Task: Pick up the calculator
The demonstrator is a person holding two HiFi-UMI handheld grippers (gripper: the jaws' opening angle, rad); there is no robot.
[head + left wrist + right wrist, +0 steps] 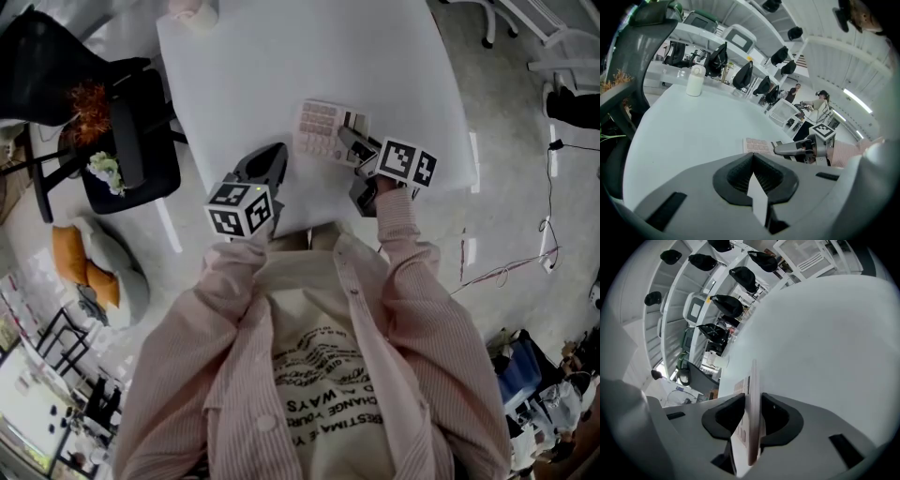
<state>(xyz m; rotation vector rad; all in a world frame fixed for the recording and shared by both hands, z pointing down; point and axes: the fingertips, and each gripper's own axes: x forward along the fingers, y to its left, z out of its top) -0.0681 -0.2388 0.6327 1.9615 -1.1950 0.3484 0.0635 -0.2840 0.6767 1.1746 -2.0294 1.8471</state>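
Observation:
The calculator (322,129), pale pink with rows of keys, is at the near right of the white table (281,56). My right gripper (352,142) reaches it from the right and is shut on its right end. In the right gripper view the calculator (752,394) shows edge-on between the two pads, both of which touch it. Whether it still rests on the table I cannot tell. My left gripper (273,156) hovers shut to the left of the calculator, holding nothing. The left gripper view shows the calculator (758,145) with the right gripper (783,149) on it.
A white bottle (695,80) stands at the table's far edge. A black office chair (131,141) sits to the table's left, with orange cushions (70,253) on the floor. More chairs and desks line the room beyond the table.

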